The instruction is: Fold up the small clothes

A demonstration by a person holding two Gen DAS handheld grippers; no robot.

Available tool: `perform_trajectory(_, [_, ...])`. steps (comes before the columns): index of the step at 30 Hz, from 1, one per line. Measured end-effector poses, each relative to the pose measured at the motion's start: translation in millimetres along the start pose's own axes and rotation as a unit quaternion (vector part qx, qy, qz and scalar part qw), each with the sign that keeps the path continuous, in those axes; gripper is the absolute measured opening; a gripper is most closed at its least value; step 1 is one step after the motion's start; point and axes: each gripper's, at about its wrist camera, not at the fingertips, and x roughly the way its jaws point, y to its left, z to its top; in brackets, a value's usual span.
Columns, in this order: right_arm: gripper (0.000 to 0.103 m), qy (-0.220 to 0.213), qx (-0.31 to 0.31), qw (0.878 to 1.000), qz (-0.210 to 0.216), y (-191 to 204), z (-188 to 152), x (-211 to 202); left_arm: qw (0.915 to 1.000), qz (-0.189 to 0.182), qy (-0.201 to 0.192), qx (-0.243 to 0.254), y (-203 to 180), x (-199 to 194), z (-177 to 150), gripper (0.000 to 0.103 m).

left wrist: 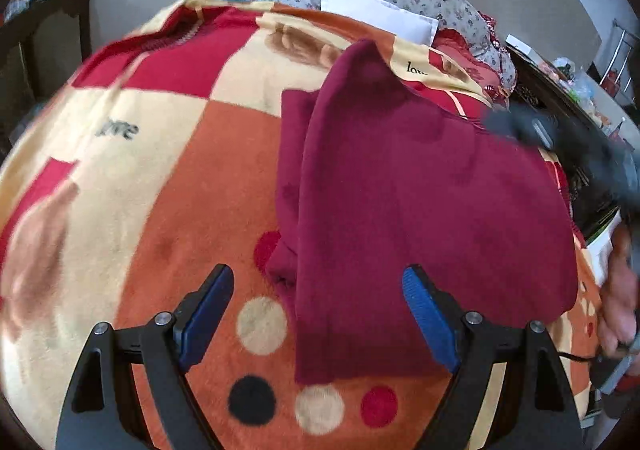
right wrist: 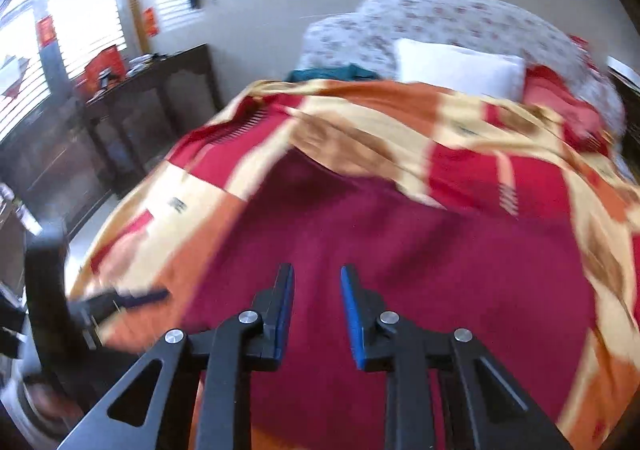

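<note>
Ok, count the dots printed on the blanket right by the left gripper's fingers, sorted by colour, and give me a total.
In the left wrist view, on the orange, cream and red patterned fleece blanket, beside the maroon fleece garment:
Cream dots: 2
Red dots: 2, one partly tucked under the garment
Black dots: 1
Total: 5

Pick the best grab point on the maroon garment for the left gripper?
Probably the near bottom corner of the maroon garment, at the folded left edge. It lies flat on the patterned blanket between the open left gripper fingers; come in low from the near side, pinching the layered edge.
</note>
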Motion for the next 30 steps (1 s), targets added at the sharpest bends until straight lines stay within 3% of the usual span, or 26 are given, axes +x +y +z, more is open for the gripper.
perform_trajectory(5, [0.026,0.025,0.002,1.0,-0.001,13.3,34.9,71.6,0.9993,-0.027,0.018,-0.018,15.2,22.8,-3.4,0.086])
perform_trajectory(11, [0.027,0.098,-0.012,0.995,-0.031,12.2,38.0,146.7,0.9992,-0.039,-0.01,-0.005,17.8,28.8,-6.9,0.089])
perform_trajectory(17, [0.028,0.095,-0.012,0.995,-0.022,13.9,39.2,124.5,0.9976,-0.066,-0.009,-0.017,27.9,26.2,-7.7,0.089])
perform_trajectory(21, [0.033,0.081,-0.024,0.996,-0.028,23.1,45.1,109.8,0.9979,-0.062,-0.012,-0.014,27.9,25.1,-9.9,0.089])
perform_trajectory(30, [0.049,0.119,0.021,0.993,-0.013,18.2,49.7,150.8,0.9983,-0.056,-0.016,-0.003,25.5,24.5,-12.4,0.09])
